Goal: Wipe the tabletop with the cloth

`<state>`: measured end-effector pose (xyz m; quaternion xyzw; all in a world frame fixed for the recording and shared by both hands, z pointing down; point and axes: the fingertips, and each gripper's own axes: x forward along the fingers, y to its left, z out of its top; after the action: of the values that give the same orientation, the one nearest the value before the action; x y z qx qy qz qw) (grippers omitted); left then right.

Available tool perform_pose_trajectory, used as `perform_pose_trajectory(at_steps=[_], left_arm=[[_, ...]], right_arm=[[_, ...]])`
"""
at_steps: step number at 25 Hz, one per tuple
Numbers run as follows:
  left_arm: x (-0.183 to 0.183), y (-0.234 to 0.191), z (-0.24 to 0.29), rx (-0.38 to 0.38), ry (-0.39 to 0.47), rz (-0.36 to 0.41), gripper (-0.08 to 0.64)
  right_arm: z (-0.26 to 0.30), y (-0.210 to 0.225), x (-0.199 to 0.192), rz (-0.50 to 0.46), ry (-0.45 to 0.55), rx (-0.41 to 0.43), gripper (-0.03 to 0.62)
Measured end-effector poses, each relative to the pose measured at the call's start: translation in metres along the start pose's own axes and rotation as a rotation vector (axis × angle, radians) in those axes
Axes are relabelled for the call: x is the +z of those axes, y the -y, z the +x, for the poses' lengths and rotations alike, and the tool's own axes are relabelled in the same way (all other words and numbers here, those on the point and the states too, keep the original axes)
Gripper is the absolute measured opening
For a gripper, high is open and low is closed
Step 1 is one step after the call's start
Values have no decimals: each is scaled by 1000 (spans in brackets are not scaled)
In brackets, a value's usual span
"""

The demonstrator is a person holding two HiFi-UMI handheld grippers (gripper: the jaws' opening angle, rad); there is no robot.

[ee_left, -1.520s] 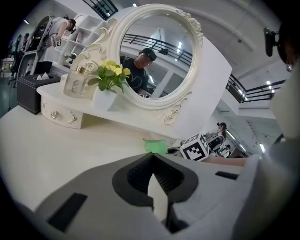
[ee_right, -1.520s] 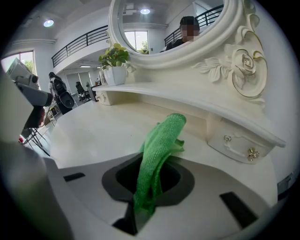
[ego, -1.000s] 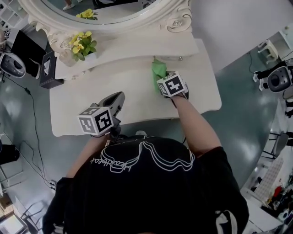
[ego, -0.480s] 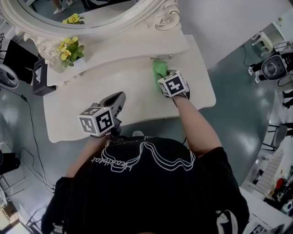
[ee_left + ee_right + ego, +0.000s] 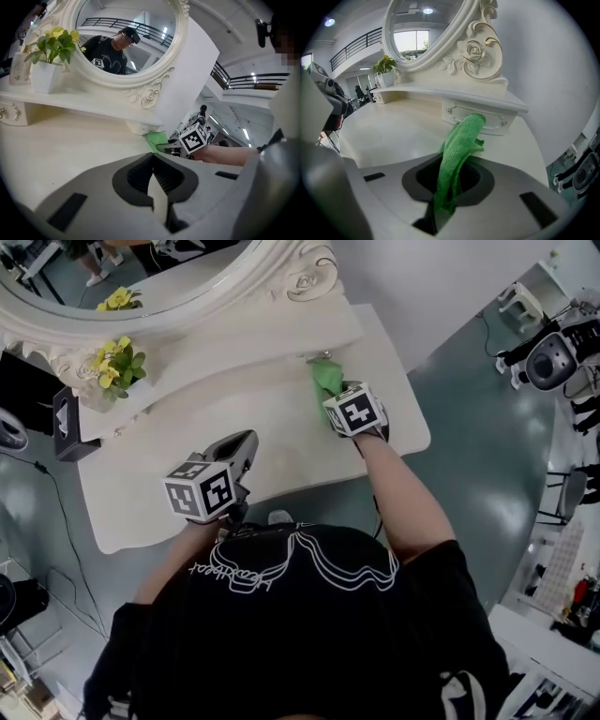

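Note:
A green cloth [image 5: 327, 379] [image 5: 458, 147] [image 5: 157, 138] hangs bunched out of my right gripper [image 5: 334, 405] [image 5: 449, 185], which is shut on it over the right part of the cream tabletop [image 5: 197, 442], close to the small drawer [image 5: 480, 115] under the mirror shelf. My left gripper [image 5: 243, 448] [image 5: 152, 180] is shut with nothing in it, held above the table's front left area, well apart from the cloth. The right gripper's marker cube [image 5: 193, 138] shows in the left gripper view.
An ornate white oval mirror [image 5: 159, 287] stands on a raised shelf at the back. A pot of yellow flowers [image 5: 111, 367] sits on the shelf's left end. A black box [image 5: 66, 418] is at the far left. Grey floor surrounds the table.
Both grippers keep their places in the head view while the table, mirror and flowers shift left and upward; the cloth stays held beside the drawer.

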<state>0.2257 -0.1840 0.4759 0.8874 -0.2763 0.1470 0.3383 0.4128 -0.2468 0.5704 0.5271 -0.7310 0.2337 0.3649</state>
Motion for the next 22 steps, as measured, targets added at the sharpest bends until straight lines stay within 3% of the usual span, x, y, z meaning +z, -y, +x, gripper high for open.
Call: perform_pose_trajectory(at_steps=[22], left_arm=[[-7, 2, 33, -58, -61, 14, 3]], right_arm=[[-22, 83, -32, 92, -16, -161, 55]])
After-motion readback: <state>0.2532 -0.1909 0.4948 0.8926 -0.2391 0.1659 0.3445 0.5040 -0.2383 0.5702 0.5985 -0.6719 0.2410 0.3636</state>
